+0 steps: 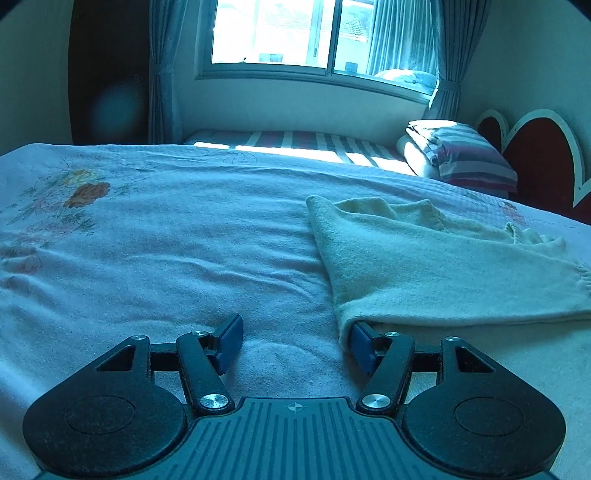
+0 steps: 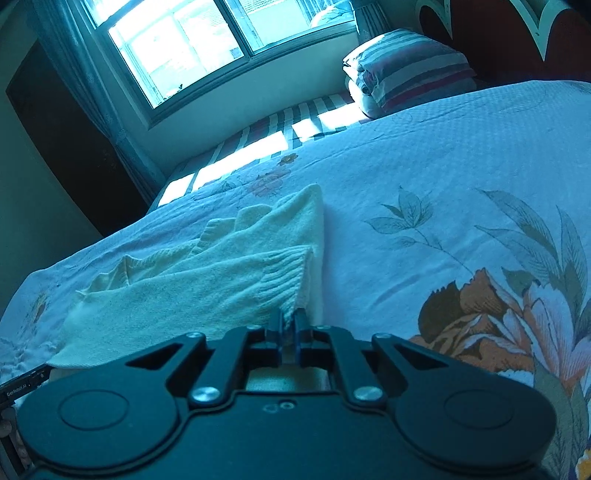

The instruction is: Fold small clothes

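Observation:
A small cream knitted sweater (image 1: pixel 436 266) lies partly folded on the bed, at the right of the left wrist view. My left gripper (image 1: pixel 295 343) is open and rests low on the bedspread; its right finger pad (image 1: pixel 364 350) touches the sweater's near left corner, which drapes over it. In the right wrist view the sweater (image 2: pixel 192 288) lies left of centre. My right gripper (image 2: pixel 290 325) is shut on the sweater's ribbed hem corner (image 2: pixel 284 280) and holds it slightly raised.
A pale bedspread with flower prints (image 1: pixel 147 240) covers the bed (image 2: pixel 443 177). A striped pillow and folded bedding (image 1: pixel 461 155) lie at the far right below the window (image 1: pixel 295 33). A red heart-shaped headboard (image 1: pixel 546 155) stands at the right.

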Demonstrator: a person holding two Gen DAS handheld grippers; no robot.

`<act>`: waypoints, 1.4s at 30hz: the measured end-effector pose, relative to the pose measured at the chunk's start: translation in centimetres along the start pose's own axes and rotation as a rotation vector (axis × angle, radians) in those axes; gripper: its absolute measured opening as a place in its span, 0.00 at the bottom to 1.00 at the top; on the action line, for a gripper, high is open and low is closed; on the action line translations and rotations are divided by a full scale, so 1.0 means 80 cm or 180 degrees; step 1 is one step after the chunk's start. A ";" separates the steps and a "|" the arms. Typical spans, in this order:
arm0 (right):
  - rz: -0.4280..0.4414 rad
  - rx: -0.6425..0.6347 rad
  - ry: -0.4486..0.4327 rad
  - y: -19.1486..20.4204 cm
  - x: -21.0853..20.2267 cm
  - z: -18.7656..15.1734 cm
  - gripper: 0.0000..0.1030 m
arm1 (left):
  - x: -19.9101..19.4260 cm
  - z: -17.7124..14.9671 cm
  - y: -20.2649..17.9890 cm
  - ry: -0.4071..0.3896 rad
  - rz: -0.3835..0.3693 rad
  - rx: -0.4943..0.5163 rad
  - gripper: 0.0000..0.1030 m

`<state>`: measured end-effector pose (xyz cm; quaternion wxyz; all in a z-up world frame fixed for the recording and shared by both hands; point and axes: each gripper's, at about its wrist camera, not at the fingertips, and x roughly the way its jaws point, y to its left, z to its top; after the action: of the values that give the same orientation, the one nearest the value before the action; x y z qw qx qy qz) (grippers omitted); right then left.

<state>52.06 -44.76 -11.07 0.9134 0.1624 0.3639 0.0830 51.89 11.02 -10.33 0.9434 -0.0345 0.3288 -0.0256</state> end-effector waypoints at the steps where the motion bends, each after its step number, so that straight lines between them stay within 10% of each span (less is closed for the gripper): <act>1: 0.0022 0.0016 0.0059 -0.002 0.001 0.000 0.06 | -0.006 0.000 0.001 0.0016 0.0005 0.0031 0.60; 8: 0.0020 -0.0629 -0.0306 0.040 -0.019 0.011 0.12 | -0.035 0.031 -0.027 -0.0459 -0.0241 0.0035 0.60; 18: -0.0341 -0.0898 -0.0090 0.054 0.027 -0.005 0.02 | 0.011 0.038 -0.075 -0.0244 -0.0519 0.0403 0.60; 23: 0.0061 -0.0732 -0.0270 0.091 0.039 0.026 0.16 | 0.045 0.088 -0.119 -0.0159 -0.0779 0.0606 0.60; 29: 0.0499 -0.1103 0.0275 0.171 0.132 0.016 0.15 | 0.096 0.084 -0.145 0.0059 -0.0791 0.0673 0.60; 38: -0.0180 -0.0828 -0.0098 0.031 0.062 0.039 0.13 | 0.051 0.075 -0.065 -0.0076 -0.0340 0.0579 0.60; 42: -0.0076 -0.0828 -0.0216 0.055 0.034 0.030 0.22 | 0.016 0.062 -0.106 -0.0160 -0.0617 0.0674 0.60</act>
<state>55.56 -40.53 -9.57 0.9394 0.0410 0.3209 0.1131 55.76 2.71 -6.59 0.9428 0.0330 0.2957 -0.1503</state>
